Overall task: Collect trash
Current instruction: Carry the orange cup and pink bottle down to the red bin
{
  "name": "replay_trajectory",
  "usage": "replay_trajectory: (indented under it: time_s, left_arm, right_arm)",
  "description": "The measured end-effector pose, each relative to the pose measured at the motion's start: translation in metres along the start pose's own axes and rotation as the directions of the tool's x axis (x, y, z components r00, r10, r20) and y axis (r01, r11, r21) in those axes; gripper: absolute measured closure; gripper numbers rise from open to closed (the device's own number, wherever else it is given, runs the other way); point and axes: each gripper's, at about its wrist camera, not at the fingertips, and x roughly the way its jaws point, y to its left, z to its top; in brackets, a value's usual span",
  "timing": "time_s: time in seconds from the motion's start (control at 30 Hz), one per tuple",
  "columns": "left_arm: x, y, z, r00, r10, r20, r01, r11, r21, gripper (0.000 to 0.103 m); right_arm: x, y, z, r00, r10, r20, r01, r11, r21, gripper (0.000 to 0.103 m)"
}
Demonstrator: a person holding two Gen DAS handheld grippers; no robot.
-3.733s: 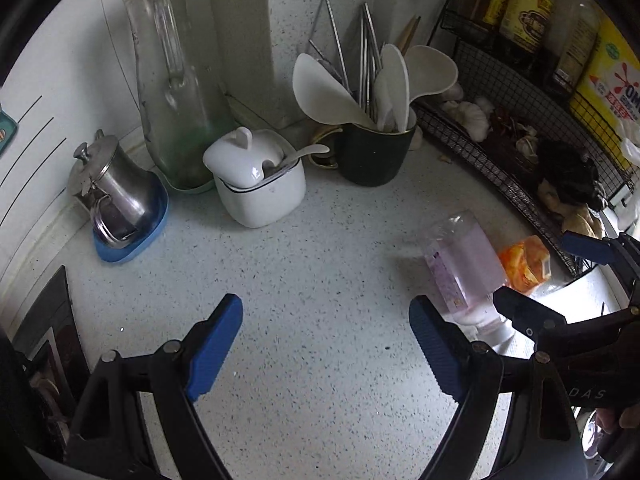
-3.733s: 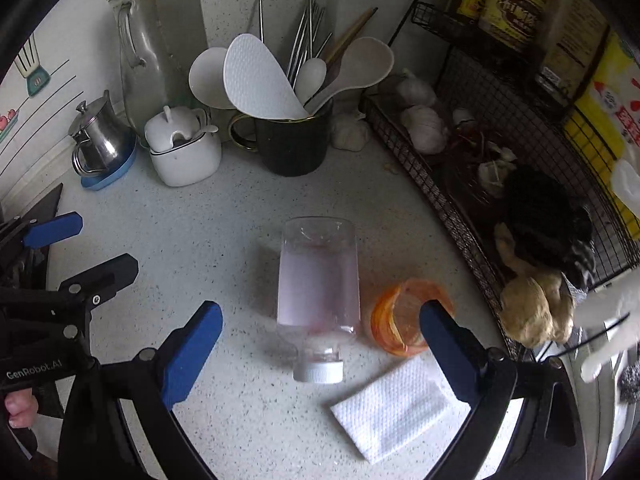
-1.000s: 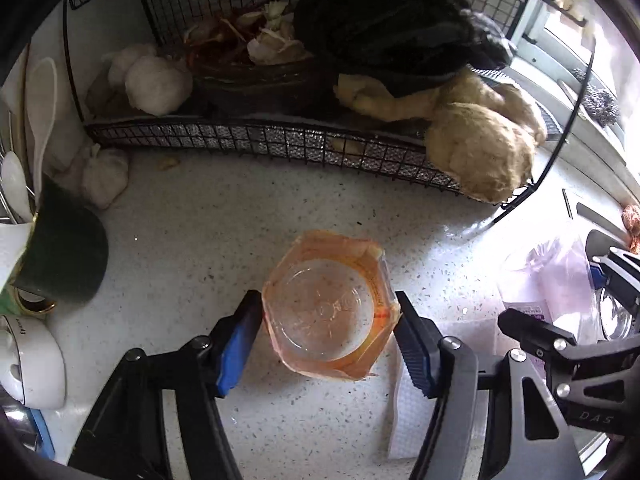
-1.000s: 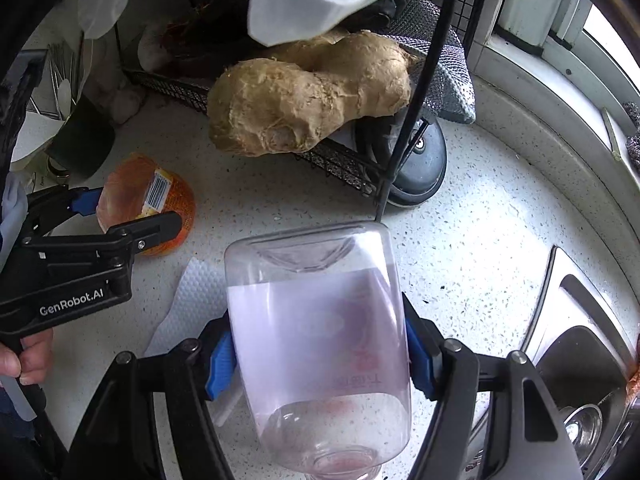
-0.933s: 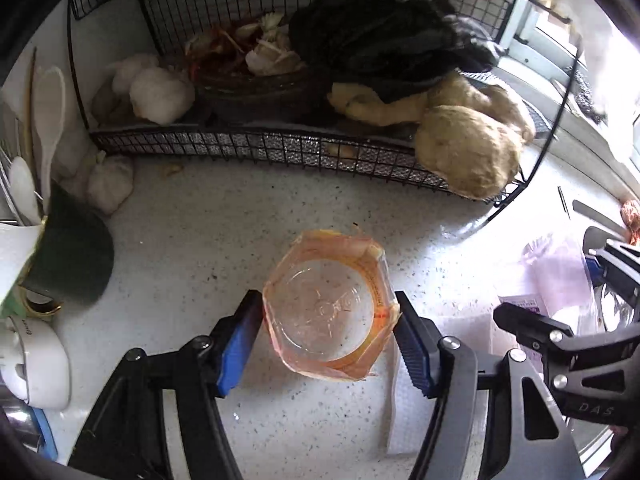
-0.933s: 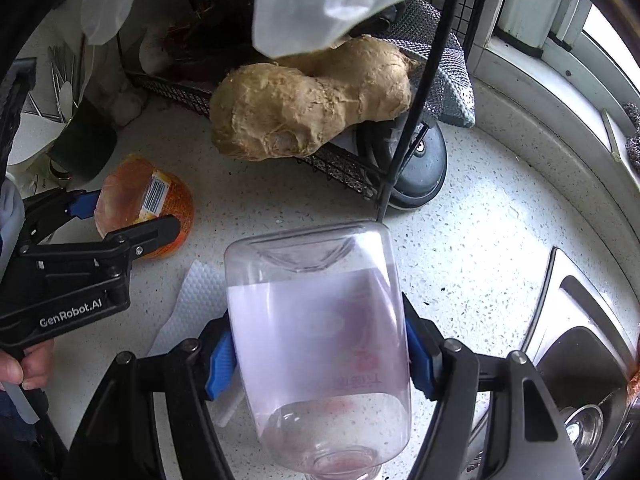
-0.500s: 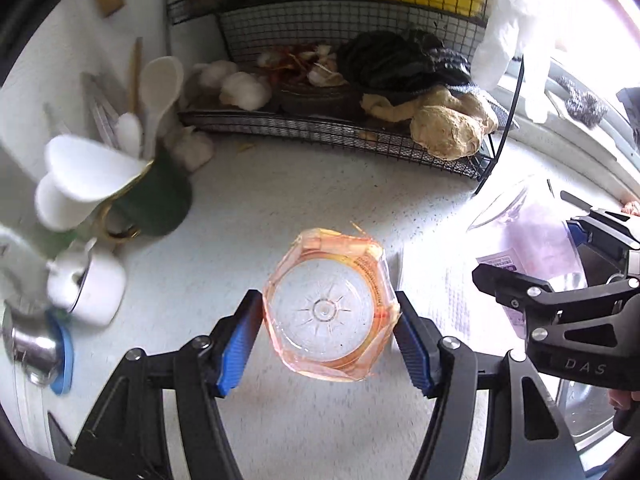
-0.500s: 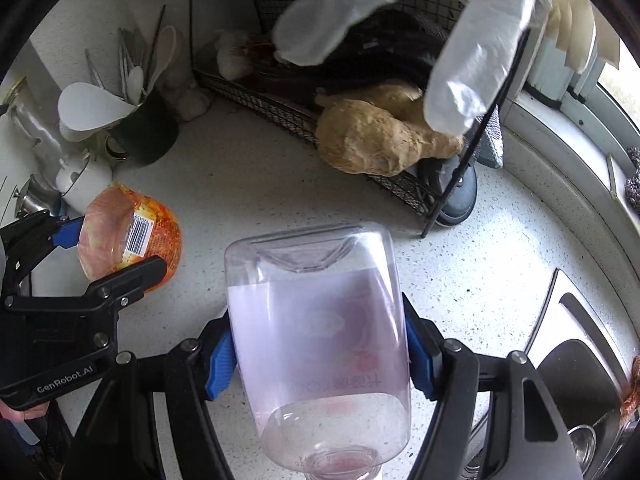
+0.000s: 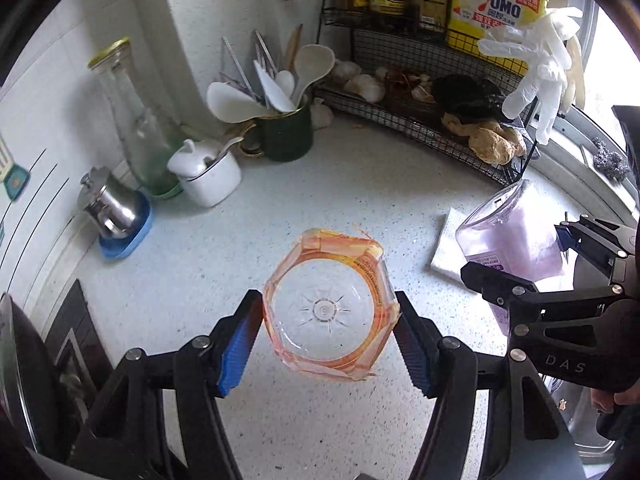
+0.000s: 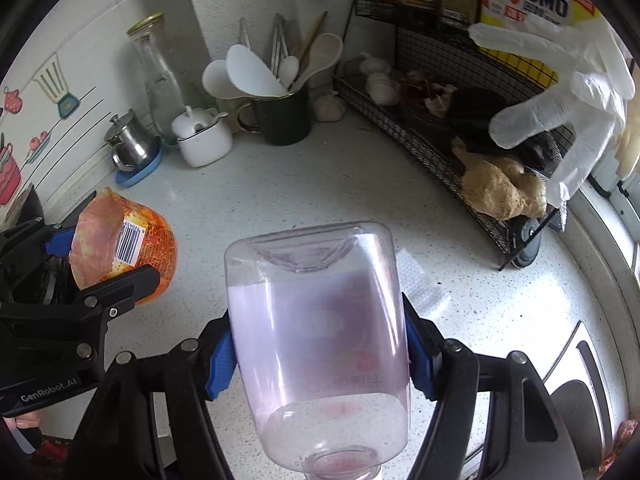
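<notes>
My left gripper point(image 9: 328, 340) is shut on an empty orange plastic cup point(image 9: 330, 312) and holds it above the counter; the cup also shows at the left of the right wrist view point(image 10: 128, 244). My right gripper point(image 10: 318, 352) is shut on a clear plastic bottle with a pale purple label point(image 10: 320, 332), bottom end forward; the bottle also shows at the right of the left wrist view point(image 9: 516, 236). A white paper napkin point(image 9: 446, 248) lies on the counter under the bottle, partly hidden behind it in the right wrist view point(image 10: 418, 284).
At the back stand a glass jug point(image 9: 136, 128), a steel pot point(image 9: 110, 208), a white sugar bowl point(image 9: 208, 172) and a dark utensil mug point(image 9: 286, 132). A wire rack point(image 9: 420, 120) holds garlic and ginger; white gloves point(image 9: 540, 64) hang there. A sink point(image 10: 580, 376) lies at right.
Both grippers have lifted and pulled back from the rack with the cup and the bottle held. The napkin stays on the counter.
</notes>
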Motion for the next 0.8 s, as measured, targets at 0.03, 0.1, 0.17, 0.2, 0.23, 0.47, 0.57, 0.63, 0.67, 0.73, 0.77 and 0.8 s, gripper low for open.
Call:
replay_trajectory:
  time_s: [0.03, 0.1, 0.17, 0.2, 0.23, 0.47, 0.57, 0.63, 0.67, 0.73, 0.77, 0.8]
  left_arm:
    - [-0.005, 0.005, -0.007, 1.000, 0.005, -0.001, -0.005, 1.000, -0.016, 0.041]
    - [-0.015, 0.012, -0.020, 1.000, 0.008, 0.003, -0.007, 0.999, -0.040, 0.041]
    - [-0.027, 0.019, -0.033, 1.000, 0.009, 0.013, -0.008, 0.998, -0.055, 0.041]
    - [-0.033, 0.023, -0.041, 1.000, 0.008, 0.017, -0.007, 0.998, -0.059, 0.041]
    - [-0.038, 0.026, -0.047, 1.000, 0.010, 0.020, -0.008, 0.998, -0.062, 0.041]
    - [-0.076, 0.048, -0.104, 0.999, 0.012, 0.042, -0.008, 0.996, -0.092, 0.041]
    - [-0.092, 0.054, -0.134, 0.999, -0.006, 0.043, 0.011, 0.995, -0.102, 0.041]
    - [-0.099, 0.058, -0.153, 0.999, -0.003, 0.040, 0.007, 0.995, -0.101, 0.041]
    - [-0.102, 0.061, -0.162, 0.999, -0.004, 0.037, 0.008, 0.995, -0.103, 0.041]
    - [-0.110, 0.066, -0.182, 0.999, -0.016, 0.031, 0.020, 0.993, -0.117, 0.041]
    - [-0.112, 0.069, -0.191, 0.999, -0.019, 0.028, 0.022, 0.992, -0.124, 0.041]
    - [-0.115, 0.071, -0.201, 0.999, -0.022, 0.023, 0.025, 0.991, -0.131, 0.041]
  right_arm:
    - [-0.003, 0.007, -0.002, 1.000, 0.007, 0.003, -0.007, 1.000, -0.012, 0.036]
    - [-0.007, 0.020, -0.006, 1.000, 0.027, -0.005, -0.027, 0.999, -0.034, 0.036]
    - [-0.016, 0.033, -0.015, 0.999, 0.038, 0.001, -0.038, 0.998, -0.054, 0.036]
    - [-0.019, 0.040, -0.019, 0.999, 0.041, 0.003, -0.040, 0.997, -0.065, 0.036]
    - [-0.023, 0.046, -0.022, 0.999, 0.042, 0.004, -0.042, 0.997, -0.071, 0.036]
    - [-0.048, 0.093, -0.055, 0.999, 0.042, 0.000, -0.042, 0.993, -0.107, 0.036]
    - [-0.056, 0.116, -0.073, 0.999, 0.045, -0.006, -0.045, 0.993, -0.114, 0.036]
    - [-0.061, 0.128, -0.087, 0.999, 0.046, -0.019, -0.048, 0.993, -0.111, 0.036]
    - [-0.063, 0.134, -0.092, 0.999, 0.046, -0.024, -0.048, 0.993, -0.110, 0.036]
    - [-0.067, 0.147, -0.106, 0.998, 0.047, -0.030, -0.050, 0.992, -0.113, 0.036]
    - [-0.068, 0.153, -0.113, 0.998, 0.048, -0.037, -0.051, 0.992, -0.114, 0.036]
    - [-0.069, 0.159, -0.119, 0.998, 0.048, -0.044, -0.053, 0.992, -0.115, 0.036]
